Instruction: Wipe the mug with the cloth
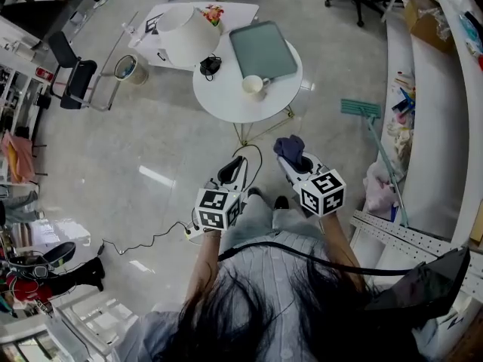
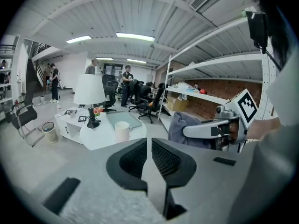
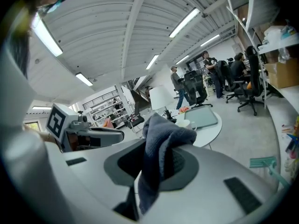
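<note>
While the mug (image 1: 253,84) sits on the round table (image 1: 226,102) in the head view (beside a grey tray (image 1: 263,50)), the left gripper view shows the left gripper (image 2: 149,146) closed on nothing. In the right gripper view, the right gripper (image 3: 156,149) clamps the cloth (image 3: 164,133).

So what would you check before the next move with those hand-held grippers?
1. Cloth clamped in right hand-held gripper: ok.
2. Left hand-held gripper empty, jaws together: ok.
3. Mug upright on the round table: ok.
4. Mug close enough to wipe: not ok, the table stands some way ahead.
5. Dirt on mug: cannot tell.
</note>
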A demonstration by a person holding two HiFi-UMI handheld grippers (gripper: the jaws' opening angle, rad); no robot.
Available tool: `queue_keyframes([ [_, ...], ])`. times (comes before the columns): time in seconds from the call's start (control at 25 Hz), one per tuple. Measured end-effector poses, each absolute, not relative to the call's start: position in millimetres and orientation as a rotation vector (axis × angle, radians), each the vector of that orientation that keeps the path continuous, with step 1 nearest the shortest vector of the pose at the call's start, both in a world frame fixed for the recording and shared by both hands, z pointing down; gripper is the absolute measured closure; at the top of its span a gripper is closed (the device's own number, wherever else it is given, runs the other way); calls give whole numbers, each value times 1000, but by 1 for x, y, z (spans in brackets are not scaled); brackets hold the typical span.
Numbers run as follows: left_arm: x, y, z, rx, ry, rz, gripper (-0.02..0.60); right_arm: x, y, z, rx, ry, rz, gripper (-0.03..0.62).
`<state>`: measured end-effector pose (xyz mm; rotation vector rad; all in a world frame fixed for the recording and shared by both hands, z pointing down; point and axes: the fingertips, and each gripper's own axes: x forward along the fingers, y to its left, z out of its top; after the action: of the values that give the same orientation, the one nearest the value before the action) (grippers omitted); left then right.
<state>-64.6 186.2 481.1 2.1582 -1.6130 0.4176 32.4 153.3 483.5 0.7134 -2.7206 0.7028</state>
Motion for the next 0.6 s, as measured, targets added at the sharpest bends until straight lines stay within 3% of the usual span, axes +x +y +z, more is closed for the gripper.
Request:
queue_keyframes([
  [0.6, -78, 136, 494, 2176, -1564, 481, 554, 29, 111, 500, 760, -2680, 781, 513],
])
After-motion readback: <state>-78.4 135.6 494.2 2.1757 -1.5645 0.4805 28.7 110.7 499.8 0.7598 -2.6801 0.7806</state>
